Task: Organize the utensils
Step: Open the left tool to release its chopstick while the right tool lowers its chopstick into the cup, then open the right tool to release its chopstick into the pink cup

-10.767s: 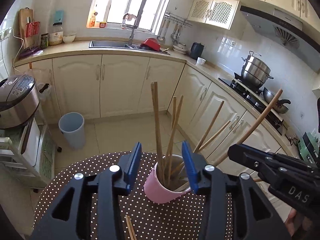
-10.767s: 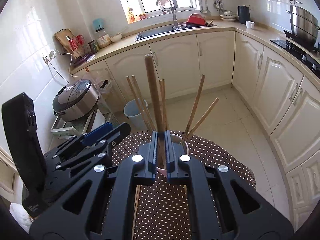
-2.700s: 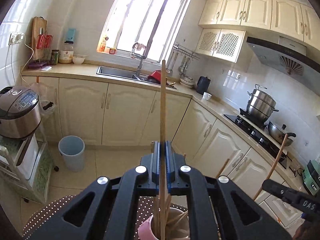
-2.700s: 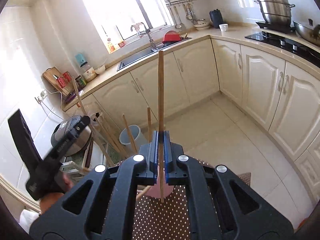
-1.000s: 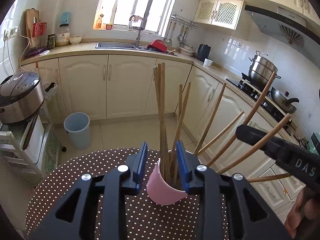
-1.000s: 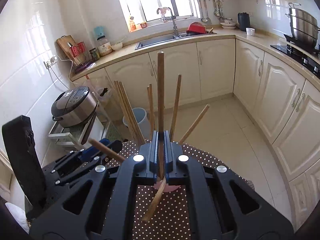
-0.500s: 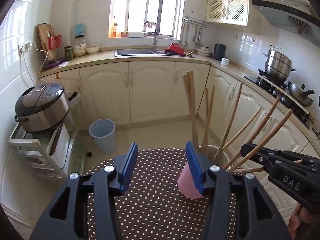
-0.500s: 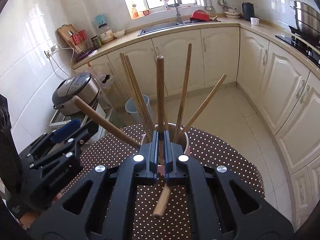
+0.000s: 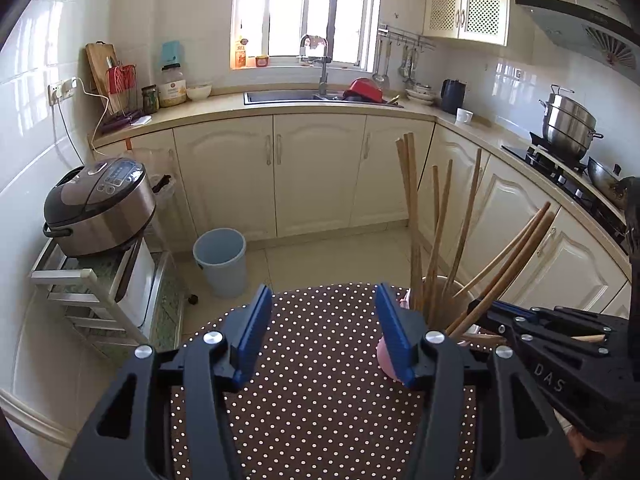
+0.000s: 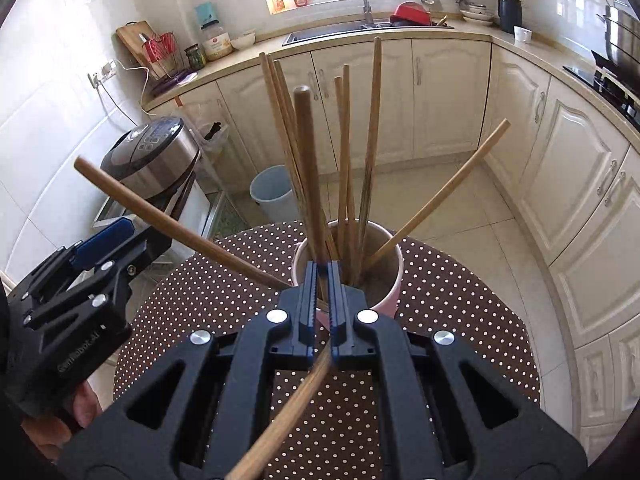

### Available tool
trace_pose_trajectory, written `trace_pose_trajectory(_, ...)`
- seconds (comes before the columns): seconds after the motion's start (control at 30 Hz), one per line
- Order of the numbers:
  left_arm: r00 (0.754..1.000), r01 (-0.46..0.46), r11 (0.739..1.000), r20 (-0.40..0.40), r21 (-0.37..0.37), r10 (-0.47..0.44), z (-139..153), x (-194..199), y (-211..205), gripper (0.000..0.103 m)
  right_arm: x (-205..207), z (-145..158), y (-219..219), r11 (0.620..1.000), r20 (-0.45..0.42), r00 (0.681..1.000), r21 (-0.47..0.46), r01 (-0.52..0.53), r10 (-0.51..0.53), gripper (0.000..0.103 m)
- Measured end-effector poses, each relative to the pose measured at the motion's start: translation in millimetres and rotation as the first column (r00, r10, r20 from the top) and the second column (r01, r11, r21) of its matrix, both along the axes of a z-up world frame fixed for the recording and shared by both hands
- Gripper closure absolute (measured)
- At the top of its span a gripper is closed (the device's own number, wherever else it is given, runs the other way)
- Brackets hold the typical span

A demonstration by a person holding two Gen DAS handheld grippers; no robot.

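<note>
pink cup (image 10: 386, 298) | upright on table | wooden chopsticks (image 10: 372, 128) fanned inside

A silver rice cooker (image 9: 98, 204) sits at left; a blue bin (image 9: 220, 262) stands on the floor below centre.

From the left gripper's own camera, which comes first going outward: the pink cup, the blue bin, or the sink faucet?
From the left gripper:
1. Pink cup, on the dotted table, just right of the right-hand finger.
2. Blue bin, on the floor past the table, left of centre.
3. Sink faucet, at the far counter under the window.
</note>
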State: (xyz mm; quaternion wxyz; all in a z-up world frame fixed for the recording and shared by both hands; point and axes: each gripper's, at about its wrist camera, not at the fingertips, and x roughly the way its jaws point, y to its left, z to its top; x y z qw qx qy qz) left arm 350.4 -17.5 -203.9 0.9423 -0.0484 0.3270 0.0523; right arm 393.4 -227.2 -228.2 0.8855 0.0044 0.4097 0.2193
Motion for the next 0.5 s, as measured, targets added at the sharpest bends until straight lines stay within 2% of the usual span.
trace_pose_trajectory(0.5,1.000,0.010,1.000,-0.023,-0.006,-0.010,8.6,-4.2,-6.0,0.046,-16.6,29.1,-12.9,0.999,0.035,0.999,0.049,0.004,-0.006,0.097)
